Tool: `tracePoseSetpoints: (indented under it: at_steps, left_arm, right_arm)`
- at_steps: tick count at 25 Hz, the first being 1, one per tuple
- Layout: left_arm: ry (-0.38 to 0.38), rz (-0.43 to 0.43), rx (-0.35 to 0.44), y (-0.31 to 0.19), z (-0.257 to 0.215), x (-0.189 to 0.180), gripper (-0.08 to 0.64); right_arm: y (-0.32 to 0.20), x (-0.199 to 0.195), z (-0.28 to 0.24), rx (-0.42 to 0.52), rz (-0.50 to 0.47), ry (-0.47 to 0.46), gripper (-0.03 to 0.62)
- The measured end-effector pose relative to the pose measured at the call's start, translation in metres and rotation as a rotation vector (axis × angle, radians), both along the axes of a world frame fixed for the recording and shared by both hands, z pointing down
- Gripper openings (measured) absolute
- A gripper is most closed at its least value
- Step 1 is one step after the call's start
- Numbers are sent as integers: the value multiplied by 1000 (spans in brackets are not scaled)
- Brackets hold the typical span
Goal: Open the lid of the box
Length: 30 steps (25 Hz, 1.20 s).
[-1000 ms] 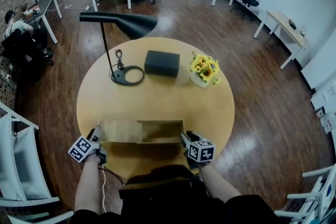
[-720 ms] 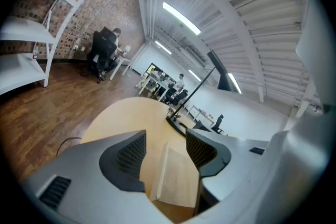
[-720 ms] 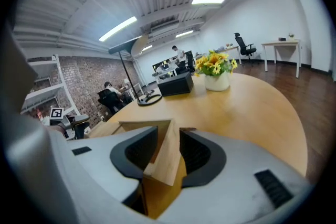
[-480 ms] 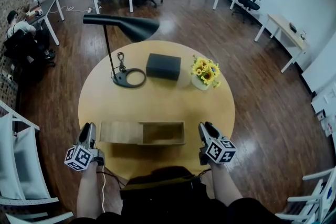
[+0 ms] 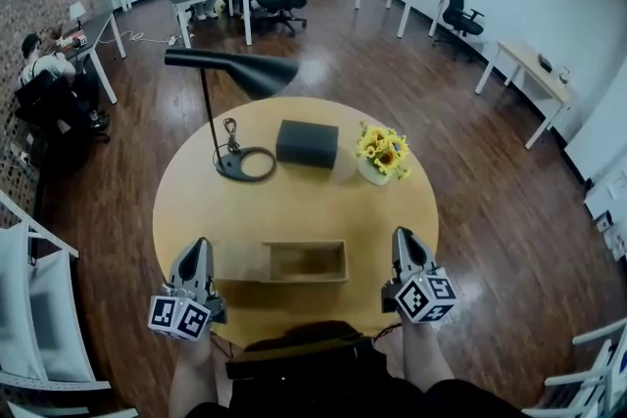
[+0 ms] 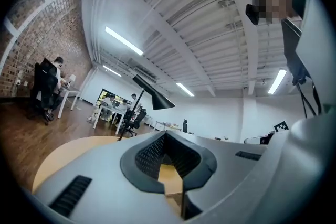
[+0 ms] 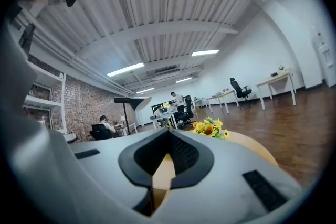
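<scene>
Both grippers have drawn back from the ends of the wooden box since a second ago, and their jaws have shut. The left gripper (image 5: 200, 248) hangs over the table's near-left edge, its jaws pressed together on nothing. Its own view shows only a sliver of tabletop through the gap. The right gripper (image 5: 403, 237) hangs over the near-right edge, likewise closed and empty.

Between them, clear of both, the wooden box (image 5: 310, 262) lies lengthwise close to the near edge of the round table (image 5: 294, 206). Its lid (image 5: 241, 261) is slid leftward and juts out past the box's left end, baring the hollow on the right-hand side.

Toward the far edge stand a black lamp (image 5: 244, 163), a dark case (image 5: 307, 143) and a pot of sunflowers (image 5: 382, 148).

The task looks done or nearly so: the lid is open, though whether it still sits in its grooves cannot be told.
</scene>
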State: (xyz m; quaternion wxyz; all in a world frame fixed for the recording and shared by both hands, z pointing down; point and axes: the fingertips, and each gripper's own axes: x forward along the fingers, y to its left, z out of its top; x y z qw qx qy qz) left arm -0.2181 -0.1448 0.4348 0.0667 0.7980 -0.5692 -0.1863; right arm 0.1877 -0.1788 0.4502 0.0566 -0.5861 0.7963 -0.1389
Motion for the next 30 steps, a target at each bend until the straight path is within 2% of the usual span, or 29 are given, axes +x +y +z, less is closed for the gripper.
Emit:
tracePoseSetpoints:
  at_steps: [8,16,30]
  left_arm:
    - [-30,8,-11,6,4,14,2]
    - [-46,13,-14,11,3,16,2]
    - [-36,26,-18,13,1,23,2]
  right_arm:
    - [5,-19,-11,41,-53,5,0]
    - [6,-22,-7,33,-69,-10,0]
    - [6,-23,-6,45,-88,-4,1]
